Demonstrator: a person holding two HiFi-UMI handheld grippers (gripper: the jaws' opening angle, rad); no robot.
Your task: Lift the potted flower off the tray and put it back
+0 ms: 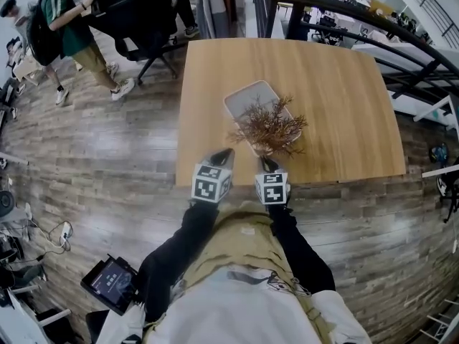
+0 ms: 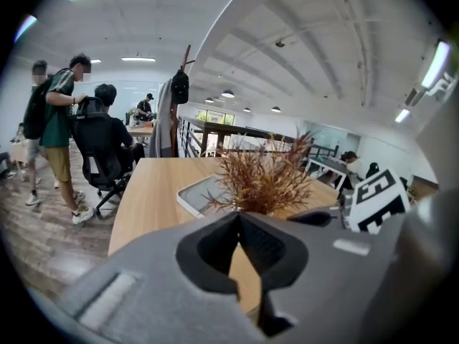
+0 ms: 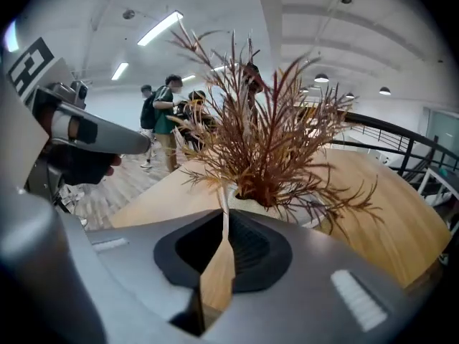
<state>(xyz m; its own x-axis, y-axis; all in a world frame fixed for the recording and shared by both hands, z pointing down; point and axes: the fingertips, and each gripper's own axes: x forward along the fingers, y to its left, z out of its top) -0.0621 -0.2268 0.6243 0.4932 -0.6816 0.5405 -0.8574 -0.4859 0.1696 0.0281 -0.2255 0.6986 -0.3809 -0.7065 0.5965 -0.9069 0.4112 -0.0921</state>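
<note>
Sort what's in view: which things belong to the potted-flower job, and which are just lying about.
For the job: potted flower, tray, left gripper, right gripper, table.

Lying about: office chair, tablet on the floor, cables.

The person wears long black sleeves point(image 1: 192, 229), a tan vest point(image 1: 244, 244) and a white garment point(image 1: 237, 315) across the shoulders. The left gripper point(image 1: 225, 153) and the right gripper point(image 1: 267, 164) each have a smooth, moulded grey body. Black ribbed pads point(image 2: 269, 246) line the jaws, and each gripper carries a white cube point(image 1: 210, 183) printed with bold black square markers.
</note>
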